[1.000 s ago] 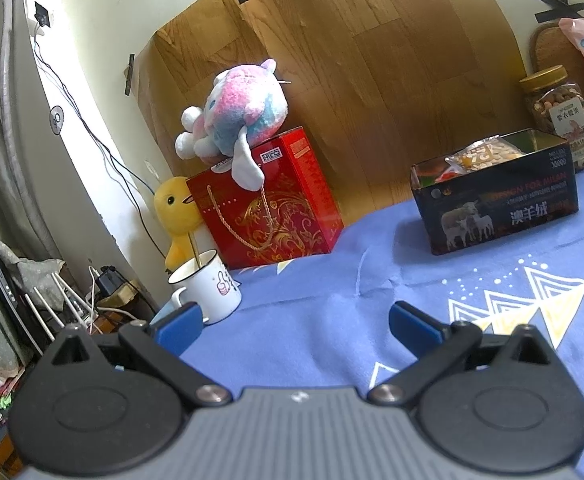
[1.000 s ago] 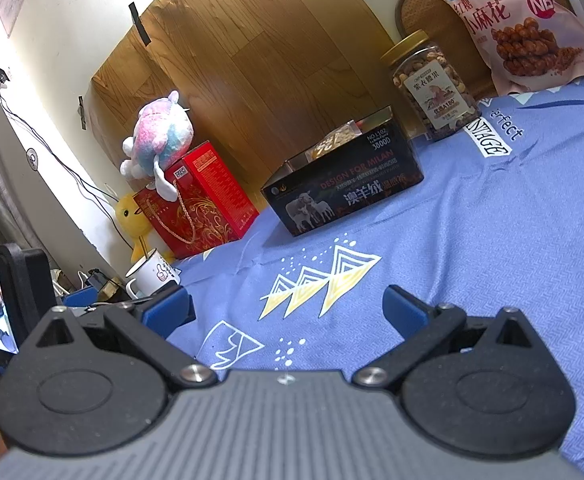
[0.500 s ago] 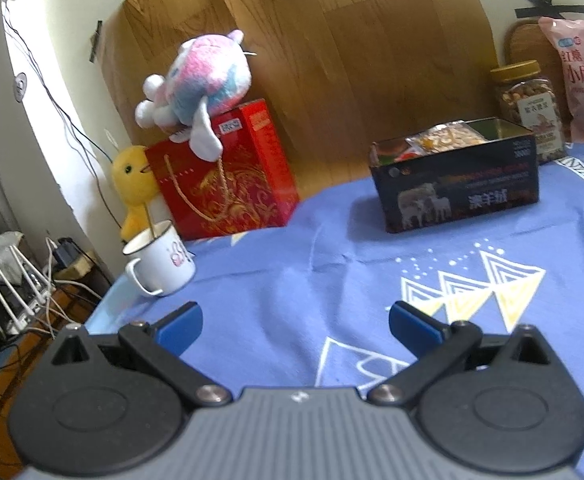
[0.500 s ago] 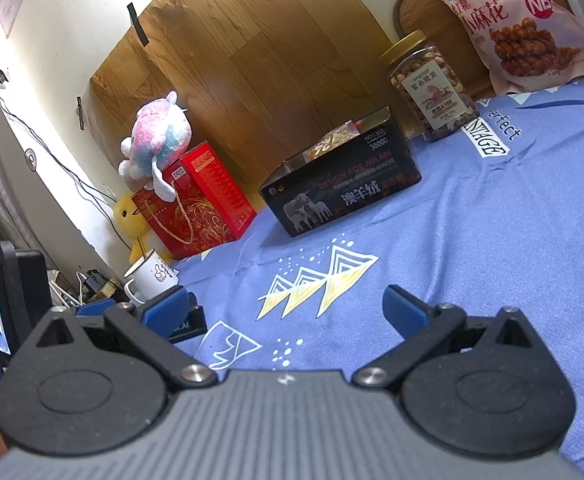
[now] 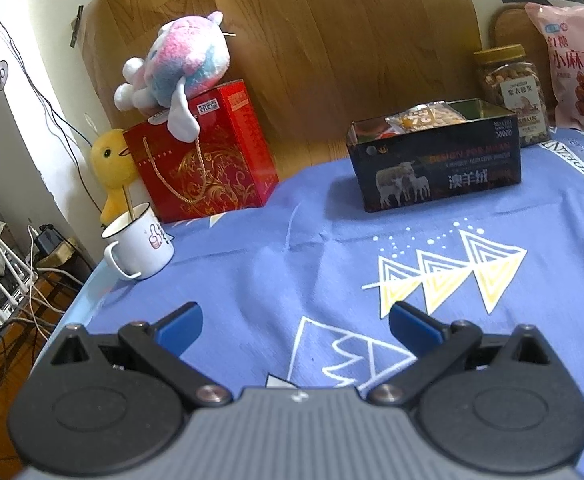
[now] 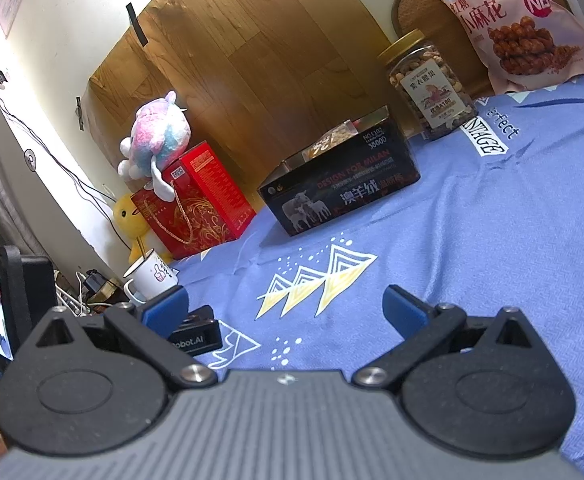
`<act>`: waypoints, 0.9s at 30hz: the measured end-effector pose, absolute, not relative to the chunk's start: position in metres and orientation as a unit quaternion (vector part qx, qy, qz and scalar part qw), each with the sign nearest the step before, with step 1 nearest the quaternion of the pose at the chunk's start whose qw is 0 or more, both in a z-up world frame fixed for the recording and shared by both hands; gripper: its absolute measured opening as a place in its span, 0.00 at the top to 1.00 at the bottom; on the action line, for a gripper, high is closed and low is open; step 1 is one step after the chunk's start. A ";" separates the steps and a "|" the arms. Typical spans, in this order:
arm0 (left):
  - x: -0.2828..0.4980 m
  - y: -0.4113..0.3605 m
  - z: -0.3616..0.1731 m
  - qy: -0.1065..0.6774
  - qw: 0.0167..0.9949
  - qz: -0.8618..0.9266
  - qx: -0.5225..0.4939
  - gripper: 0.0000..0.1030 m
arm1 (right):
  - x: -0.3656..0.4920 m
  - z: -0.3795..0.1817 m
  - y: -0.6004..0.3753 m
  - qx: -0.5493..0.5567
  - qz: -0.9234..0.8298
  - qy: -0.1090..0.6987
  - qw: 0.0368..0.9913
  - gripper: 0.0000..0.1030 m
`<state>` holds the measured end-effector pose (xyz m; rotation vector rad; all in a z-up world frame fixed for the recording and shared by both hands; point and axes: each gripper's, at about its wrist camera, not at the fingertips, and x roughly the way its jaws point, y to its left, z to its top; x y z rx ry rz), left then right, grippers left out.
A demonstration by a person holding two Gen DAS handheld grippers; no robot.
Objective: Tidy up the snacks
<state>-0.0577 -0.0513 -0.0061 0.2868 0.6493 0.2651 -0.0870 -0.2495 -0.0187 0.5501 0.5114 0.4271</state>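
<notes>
Both claws, left gripper and right gripper, stay wide and empty; my left view has swung toward the black rectangular snack tin, approach pending.

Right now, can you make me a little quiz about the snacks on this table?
1. True or false: the nut jar has its lid on.
2. What sits on top of the red gift box?
3. Which holds a snack: A) left gripper, B) right gripper, C) neither?

Key: 1 true. 2 the plush toy. 3 C: both sets of jaws are open with nothing between them.
</notes>
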 end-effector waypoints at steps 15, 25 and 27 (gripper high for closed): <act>-0.056 -0.055 -0.015 0.341 0.922 0.115 0.139 0.00 | -0.087 -0.023 -0.249 0.270 0.205 0.253 0.906 0.00; -0.055 -0.055 -0.017 0.351 0.921 0.107 0.130 0.00 | -0.087 -0.023 -0.248 0.267 0.207 0.253 0.906 0.00; -0.055 -0.056 -0.018 0.352 0.921 0.106 0.131 0.00 | -0.087 -0.023 -0.247 0.267 0.207 0.253 0.907 0.00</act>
